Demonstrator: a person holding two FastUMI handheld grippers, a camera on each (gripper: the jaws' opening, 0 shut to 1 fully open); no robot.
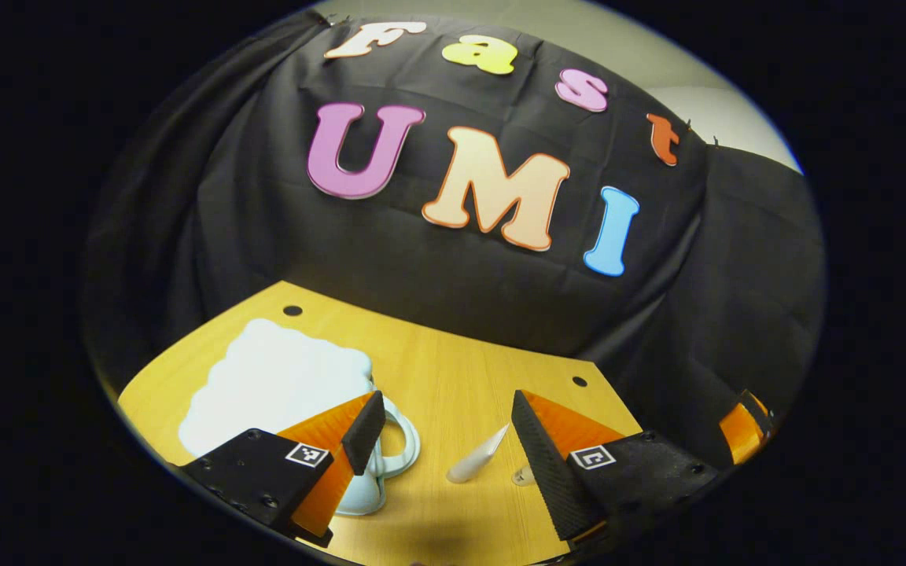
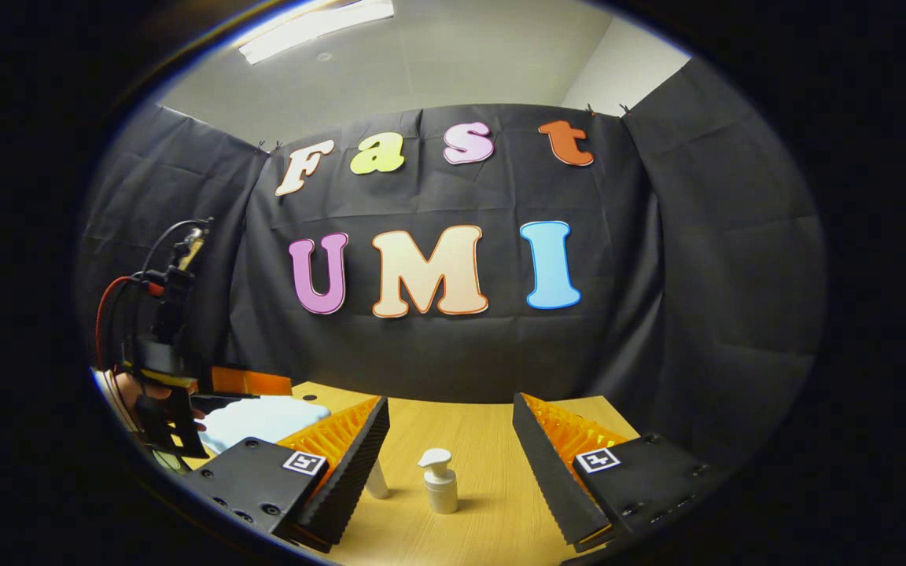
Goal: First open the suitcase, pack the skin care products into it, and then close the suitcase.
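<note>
Suitcase: pale, cloud-shaped, lying closed on the wooden table, its looped handle pointing toward the camera; contents cannot be told with the lid shut. In the left gripper view it sits ahead of the left finger, the handle just beside that finger's tip. Left gripper: 2 fingers spread wide apart, nothing between them, hovering above the tabletop. Skin care item 1, a white tube: lying on its side on the bare wood in the gap between the left gripper's fingers, closer to the right finger, outside the suitcase. A small clear item lies just beside that right finger, too small to identify. Skin care item 2, a white pump bottle: standing upright on the table, seen in the right gripper view between that gripper's fingers, touching neither. Another small white container: upright just beside the tip of the left finger, partly hidden by it. Right gripper: 2 fingers held wide open, gripping nothing. In that same view the suitcase shows beyond the left finger, with the other gripper and the hand holding it above the suitcase's near edge.
</note>
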